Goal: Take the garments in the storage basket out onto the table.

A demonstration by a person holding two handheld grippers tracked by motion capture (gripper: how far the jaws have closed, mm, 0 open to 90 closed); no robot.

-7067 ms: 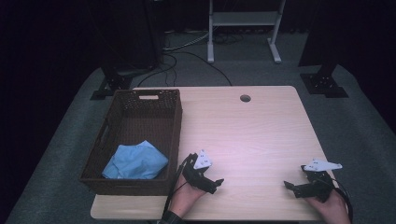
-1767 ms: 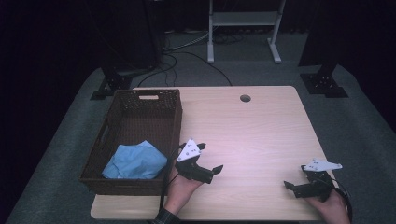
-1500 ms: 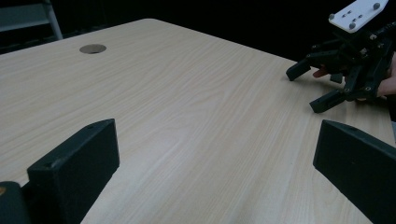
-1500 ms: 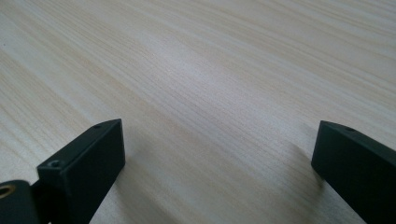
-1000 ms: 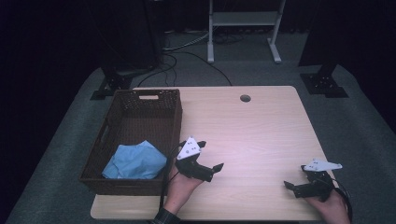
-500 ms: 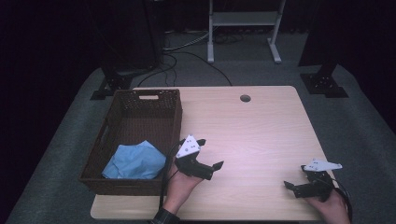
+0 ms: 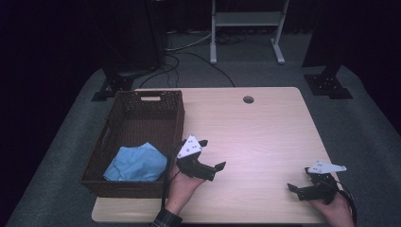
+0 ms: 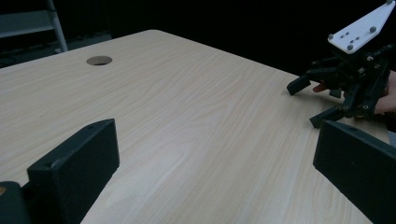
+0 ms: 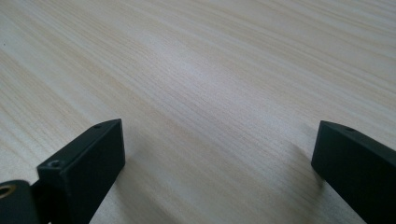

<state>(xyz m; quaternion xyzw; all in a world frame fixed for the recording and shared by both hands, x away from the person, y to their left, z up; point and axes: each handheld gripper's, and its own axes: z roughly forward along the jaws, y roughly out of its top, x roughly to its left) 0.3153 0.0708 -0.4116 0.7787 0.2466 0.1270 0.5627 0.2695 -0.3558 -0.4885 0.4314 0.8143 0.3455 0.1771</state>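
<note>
Fingers spread on left gripper [image 7: 212, 155] lower centre, right gripper [image 7: 302, 188] spread lower right, basket [image 7: 176, 113] with blue cloth [image 7: 137, 163] in high view.

The high view looks forward and down from 6 o'clock on the whole worktop [image 7: 265, 127], whose bare wood both gripper views skim closely.

Matt pale wood-grain table [image 7: 265, 127], woven wicker basket [image 7: 176, 118], soft blue cloth [image 7: 137, 163].
</note>
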